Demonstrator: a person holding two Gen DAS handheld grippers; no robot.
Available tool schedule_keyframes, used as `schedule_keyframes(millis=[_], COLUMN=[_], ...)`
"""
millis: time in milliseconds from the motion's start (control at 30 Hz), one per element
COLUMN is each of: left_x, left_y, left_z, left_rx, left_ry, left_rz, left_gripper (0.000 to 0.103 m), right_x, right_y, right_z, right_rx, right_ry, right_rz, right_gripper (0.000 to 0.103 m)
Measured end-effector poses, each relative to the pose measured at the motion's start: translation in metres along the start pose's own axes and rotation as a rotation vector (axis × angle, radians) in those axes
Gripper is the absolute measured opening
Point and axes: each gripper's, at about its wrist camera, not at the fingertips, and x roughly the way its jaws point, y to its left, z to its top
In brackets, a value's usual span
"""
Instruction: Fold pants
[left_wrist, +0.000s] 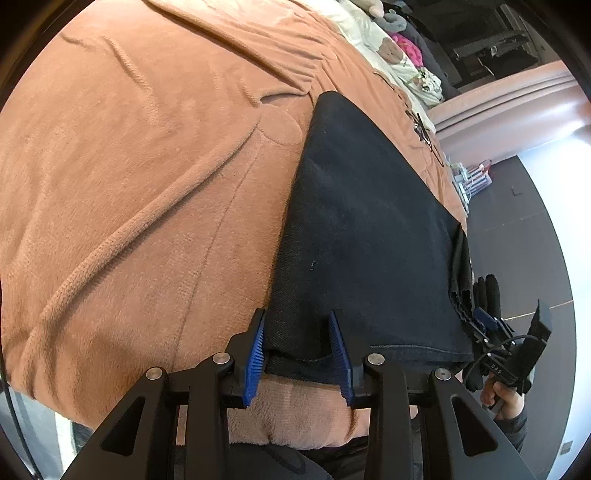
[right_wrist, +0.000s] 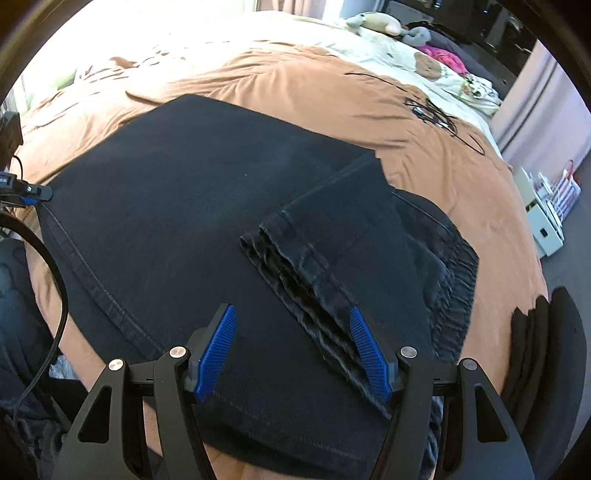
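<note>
A: How many tongs, and what do they hold?
B: Two. Left tongs (left_wrist: 299, 354) part open astride the near pants (left_wrist: 369, 229) edge; right tongs (right_wrist: 291, 354) wide, gripping nothing.
A: Pants?
B: One pair, folded on the bed (right_wrist: 303, 85).

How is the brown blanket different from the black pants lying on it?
The brown blanket is plush, light and spread across the bed; the black pants are dark denim with stitched seams, folded into a compact stack. The blanket shows long wrinkles; the pants lie mostly flat. The pants rest on the blanket.
</note>
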Motion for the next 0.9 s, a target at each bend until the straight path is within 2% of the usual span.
schedule_keyframes(millis=[200,333,367,400,533,600,700,900], left_x=[-0.003,-0.003,-0.003,-0.003,-0.003,-0.004,-0.004,-0.003], left_y=[0.007,0.008,0.008,0.008,0.008,0.008,0.008,0.008], left_z=[-0.002,-0.003,-0.003,-0.004,-0.004,-0.005,-0.005,-0.005], left_rx=[-0.028,-0.040,-0.042,-0.043,-0.044,-0.044,-0.047,-0.055], left_ry=[-0.004,-0.004,-0.004,-0.004,-0.004,-0.004,-0.005,-0.010], left_rz=[-0.018,-0.027,-0.028,-0.028,-0.027,-0.026,-0.027,-0.032], left_gripper=[0.035,0.035,0.035,0.035,0.035,0.035,0.035,0.035], right_x=[0.025,0.029,0.029,0.030,0.031,0.027,0.019,0.007], right_y=[0.009,0.011,0.010,0.010,0.009,0.006,-0.001,-0.030], right_z=[0.005,0.009,0.009,0.010,0.012,0.013,0.016,0.017], right_rx=[-0.076,-0.074,-0.070,-0.066,-0.058,-0.054,-0.014,0.071], right_ry=[0.054,0.045,0.041,0.041,0.038,0.031,0.014,-0.017], right_rz=[-0.018,-0.027,-0.037,-0.057,-0.055,-0.042,-0.011,-0.001], right_gripper=[0.063,0.061,0.053,0.039,0.027,0.014,0.008,0.006])
